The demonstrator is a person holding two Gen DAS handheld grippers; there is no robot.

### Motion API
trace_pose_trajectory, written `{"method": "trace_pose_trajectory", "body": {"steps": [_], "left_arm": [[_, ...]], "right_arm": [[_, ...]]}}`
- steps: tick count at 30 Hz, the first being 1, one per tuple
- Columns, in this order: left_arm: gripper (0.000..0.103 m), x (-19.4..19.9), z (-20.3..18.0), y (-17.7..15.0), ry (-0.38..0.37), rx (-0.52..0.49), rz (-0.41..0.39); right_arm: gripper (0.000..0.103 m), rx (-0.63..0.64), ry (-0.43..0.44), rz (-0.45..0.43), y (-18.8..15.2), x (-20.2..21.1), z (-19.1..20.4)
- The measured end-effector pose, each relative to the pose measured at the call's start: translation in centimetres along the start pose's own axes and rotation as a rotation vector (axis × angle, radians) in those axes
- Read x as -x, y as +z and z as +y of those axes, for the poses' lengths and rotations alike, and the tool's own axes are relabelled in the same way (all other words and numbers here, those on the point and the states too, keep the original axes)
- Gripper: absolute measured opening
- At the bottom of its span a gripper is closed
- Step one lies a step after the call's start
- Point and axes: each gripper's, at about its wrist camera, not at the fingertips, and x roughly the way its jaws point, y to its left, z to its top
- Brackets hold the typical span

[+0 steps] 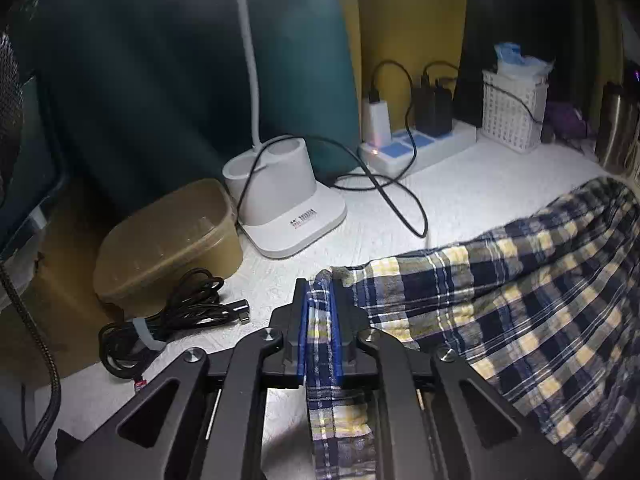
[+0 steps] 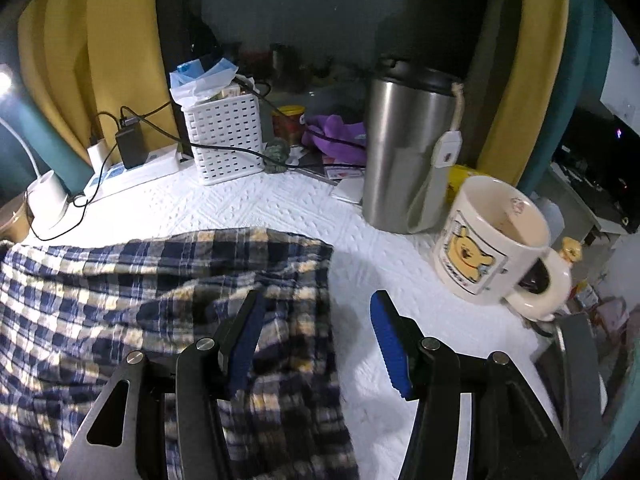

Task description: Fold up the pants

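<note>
White tabletop [image 2: 280, 208]; left gripper [image 1: 320, 312] pinching pants [image 1: 520, 300] edge.

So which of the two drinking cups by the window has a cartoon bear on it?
The cream mug with the handle, nearest the right gripper. The taller steel tumbler behind it is plain metal, with only a tag hanging down its side.

A home corner: mug [image 2: 492, 248], power strip [image 1: 416, 142] and curtains [image 2: 72, 48] around a cluttered table [image 2: 280, 208].
</note>
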Motion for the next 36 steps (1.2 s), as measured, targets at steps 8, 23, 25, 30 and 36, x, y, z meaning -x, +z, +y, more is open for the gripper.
{"method": "trace_pose_trajectory", "body": {"steps": [8, 23, 25, 30, 36], "left_arm": [[0.066, 5.9, 0.8, -1.1, -0.018, 0.038, -0.075], [0.066, 13.5, -1.0, -9.1, -0.112, 0.062, -0.043], [0.066, 14.1, -1.0, -10.1, -0.124, 0.076, -0.041], [0.066, 15.1, -1.6, -12.4, -0.189, 0.122, -0.031], [0.066, 16.0, -2.9, -14.6, -0.236, 0.118, -0.030]], "right_arm": [[0.062, -0.011, -0.021, -0.017, -2.1, 3.2, -1.5], [0.069, -0.009, -0.005, -0.033, -7.8, 8.1, -2.7], [0.068, 0.002, 0.009, -0.031, -8.6, 8.6, -2.6], [0.068, 0.013, 0.052, -0.007, -10.8, 8.7, -2.5], [0.068, -0.002, 0.093, 0.041, -13.4, 7.9, -2.5]]}}
